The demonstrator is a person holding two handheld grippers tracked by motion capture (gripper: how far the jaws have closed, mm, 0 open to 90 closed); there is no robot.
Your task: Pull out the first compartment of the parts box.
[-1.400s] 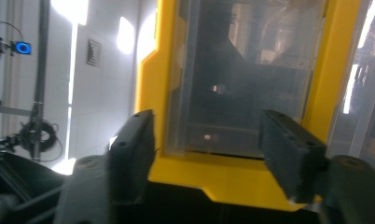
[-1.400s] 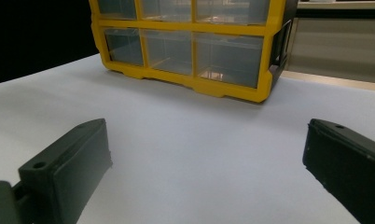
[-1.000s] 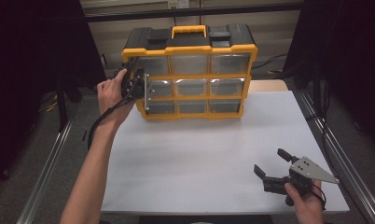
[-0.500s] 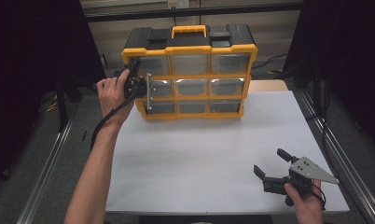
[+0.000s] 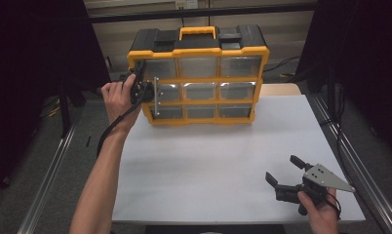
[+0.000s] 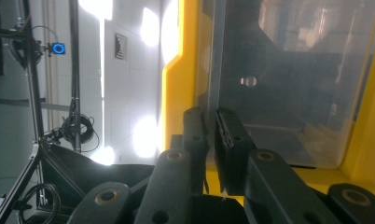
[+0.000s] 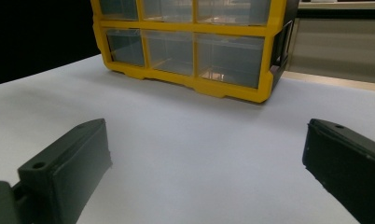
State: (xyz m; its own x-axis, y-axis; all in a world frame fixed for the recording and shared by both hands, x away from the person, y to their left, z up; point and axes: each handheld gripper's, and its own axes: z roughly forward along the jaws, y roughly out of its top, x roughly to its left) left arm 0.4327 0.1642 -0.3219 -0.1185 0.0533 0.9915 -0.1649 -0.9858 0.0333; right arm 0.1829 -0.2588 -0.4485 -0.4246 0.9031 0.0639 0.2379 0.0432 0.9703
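Note:
A yellow and black organizer box (image 5: 199, 79) with clear drawers stands upright at the table's far edge. My left gripper (image 5: 147, 91) is at its left side, level with the middle row. In the left gripper view its jaws have just been closing and now pinch the thin front edge of a clear drawer (image 6: 279, 93) beside the yellow frame (image 6: 178, 93), with the left gripper (image 6: 209, 116) shut on that edge. My right gripper (image 5: 282, 168) rests near the table's front right corner, held by a hand, jaws spread wide. In its own view the right gripper (image 7: 206, 128) has only bare table between its fingers and faces the organizer (image 7: 185, 28).
The white table (image 5: 208, 156) stretches between the organizer and the right gripper. Metal rails (image 5: 350, 161) run along both table sides. Dark curtains hang left and right. A black cable (image 5: 108, 129) trails from the left gripper along the forearm.
The left hand has edged slightly closer to the organizer's left side. The right gripper has stayed where it was.

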